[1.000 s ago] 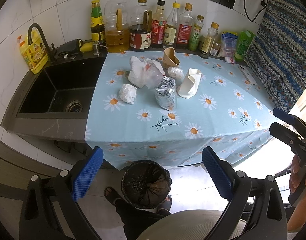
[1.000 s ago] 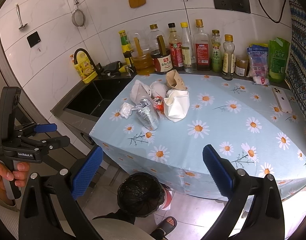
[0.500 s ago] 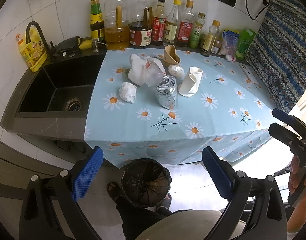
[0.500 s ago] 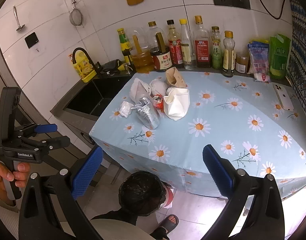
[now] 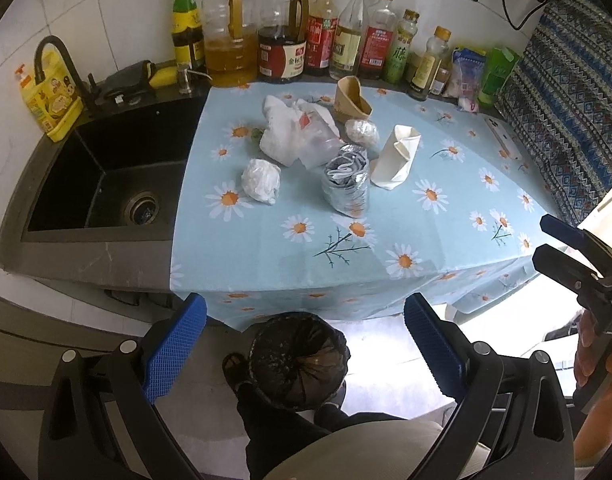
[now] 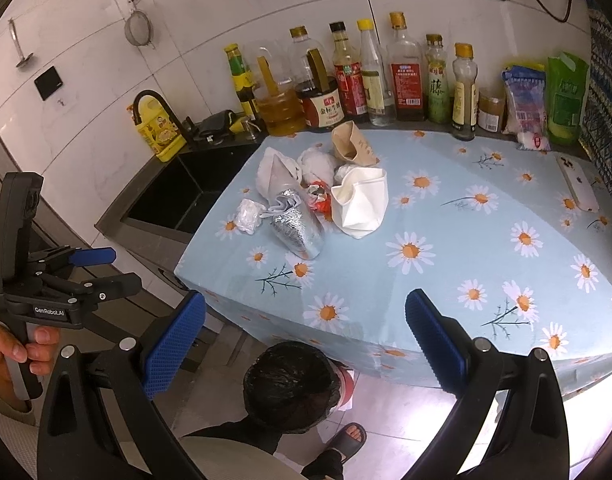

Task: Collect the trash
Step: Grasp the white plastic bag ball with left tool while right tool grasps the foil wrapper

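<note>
Trash lies clustered on the daisy tablecloth [image 5: 386, 240]: a crumpled white wad [image 5: 261, 181], a silver foil bag [image 5: 346, 184], a white plastic bag [image 5: 293, 132], a crushed white paper cup [image 5: 398, 158], a brown paper cup [image 5: 350, 98] and a small wrapped ball [image 5: 361, 131]. The foil bag [image 6: 297, 226] and white cup [image 6: 360, 204] also show in the right wrist view. A bin lined with a black bag [image 5: 299, 360] stands on the floor below the table edge. My left gripper [image 5: 305, 344] is open above the bin. My right gripper [image 6: 305, 344] is open, short of the table.
A black sink [image 5: 105, 176] with a faucet lies left of the cloth. Bottles of oil and sauce [image 5: 281, 32] line the back wall. A phone [image 6: 578, 182] lies at the cloth's right edge. A patterned curtain [image 5: 578, 80] hangs on the right.
Both grippers have drifted slightly toward the table, so the trash looks a little nearer. Both stay open and empty.
</note>
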Available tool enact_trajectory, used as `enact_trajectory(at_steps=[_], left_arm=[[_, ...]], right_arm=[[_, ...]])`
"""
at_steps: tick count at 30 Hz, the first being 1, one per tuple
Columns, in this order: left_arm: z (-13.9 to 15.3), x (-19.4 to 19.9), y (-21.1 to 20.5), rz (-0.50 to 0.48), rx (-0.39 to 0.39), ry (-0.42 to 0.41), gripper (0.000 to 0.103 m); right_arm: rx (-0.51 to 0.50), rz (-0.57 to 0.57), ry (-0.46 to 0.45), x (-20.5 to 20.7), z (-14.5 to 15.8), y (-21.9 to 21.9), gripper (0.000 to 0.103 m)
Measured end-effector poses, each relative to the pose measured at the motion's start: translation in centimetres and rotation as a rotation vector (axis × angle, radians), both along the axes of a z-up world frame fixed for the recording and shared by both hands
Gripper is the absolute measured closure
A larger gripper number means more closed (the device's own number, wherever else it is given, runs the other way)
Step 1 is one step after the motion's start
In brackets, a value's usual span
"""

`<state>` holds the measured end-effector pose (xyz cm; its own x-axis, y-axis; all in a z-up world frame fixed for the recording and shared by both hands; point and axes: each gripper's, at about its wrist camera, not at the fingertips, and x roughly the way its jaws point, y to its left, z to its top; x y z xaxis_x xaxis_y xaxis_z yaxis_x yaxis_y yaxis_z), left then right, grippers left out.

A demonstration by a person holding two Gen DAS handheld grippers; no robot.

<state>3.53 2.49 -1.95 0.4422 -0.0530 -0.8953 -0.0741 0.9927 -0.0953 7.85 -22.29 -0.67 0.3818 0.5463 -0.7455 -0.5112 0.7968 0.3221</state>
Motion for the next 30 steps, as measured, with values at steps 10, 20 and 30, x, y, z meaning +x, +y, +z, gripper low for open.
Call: enact_trajectory(at_steps=[10,20,30], left_arm=[[-2.1,3.8,5.3,0.046,-0.101,0.058,0.007],[-5.7,9.2,8.0,-0.061,-0.122,0.110,0.007],[-10.7,15.2,9.4,-0.163,-0.172,0.178,0.024]], right_arm=[[-0.008,-0.002,0.094,3.1,-2.6,3.9,0.004],[-0.012,-0.012,0.176,7.3,-6.9,10.1,0.004],[-0.017,-0.095,0.250,11.2,-10.6,12.6,0.018]])
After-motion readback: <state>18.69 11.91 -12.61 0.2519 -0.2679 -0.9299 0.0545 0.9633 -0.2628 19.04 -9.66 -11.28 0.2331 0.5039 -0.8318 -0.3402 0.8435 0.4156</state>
